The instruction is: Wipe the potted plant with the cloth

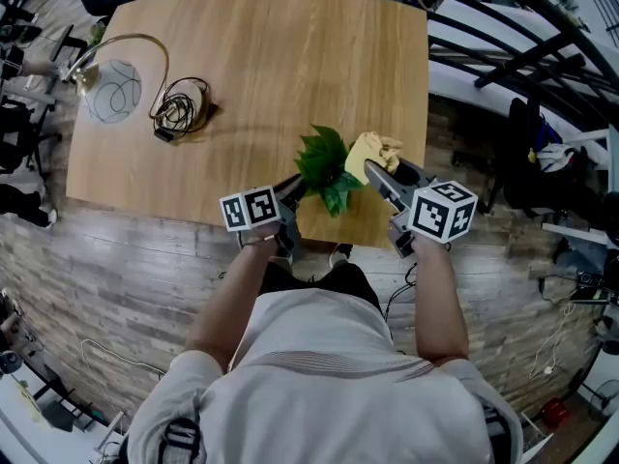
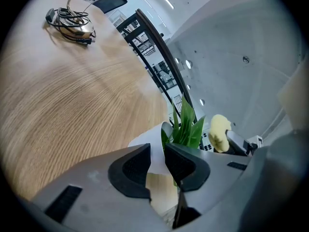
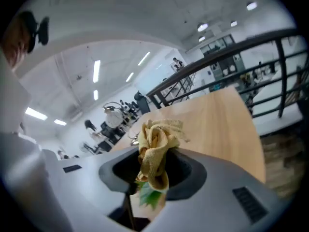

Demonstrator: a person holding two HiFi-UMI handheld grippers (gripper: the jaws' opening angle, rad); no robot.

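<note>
- Left gripper (image 2: 157, 164) pinches the white pot (image 2: 149, 140) by its rim, steadying the plant (image 1: 325, 167) over the table's (image 1: 251, 56) near edge
- Right gripper (image 3: 152, 175) clamps the yellow cloth (image 3: 155, 144), bunched forward just beside the leaves, ready to wipe

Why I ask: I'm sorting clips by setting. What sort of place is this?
Probably an open-plan office or workshop: wooden table, black railing beside it, ceiling strip lights overhead.

There was one bench (image 1: 261, 56), one potted plant (image 1: 327, 167), one cloth (image 1: 372, 151), one gooseneck lamp (image 1: 87, 73) and one coiled cable bundle (image 1: 181, 107). The tongs numbered two: left tongs (image 1: 298, 188) and right tongs (image 1: 377, 172).
</note>
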